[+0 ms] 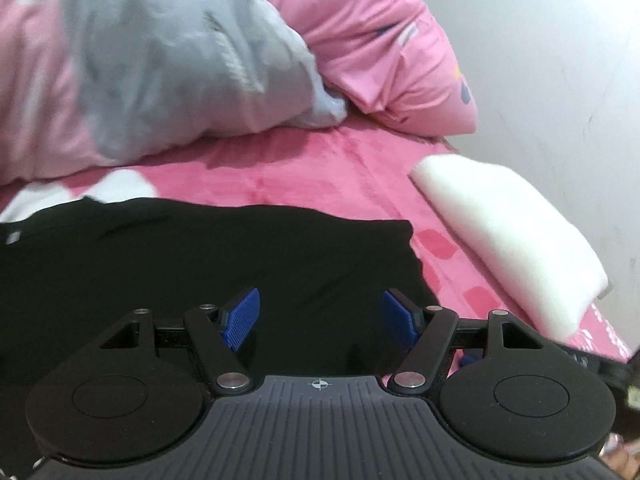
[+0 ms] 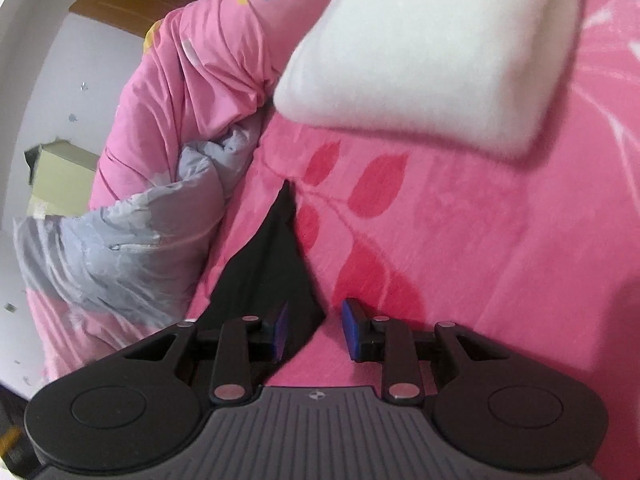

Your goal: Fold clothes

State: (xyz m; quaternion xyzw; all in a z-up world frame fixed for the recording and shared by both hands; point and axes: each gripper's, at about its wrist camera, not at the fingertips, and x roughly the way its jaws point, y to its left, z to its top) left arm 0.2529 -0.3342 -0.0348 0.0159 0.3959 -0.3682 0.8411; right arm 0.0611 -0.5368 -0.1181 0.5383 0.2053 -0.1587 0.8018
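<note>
black garment lies spread on the pink bed sheet, flat for folding. we hold the left gripper released above its right edge, nothing between the pads. the right gripper stands partly open at a garment corner, gripping nothing. a folded white cloth sits aside, likely finished.

Black garment cut off left; grey-pink quilt blurred.
</note>
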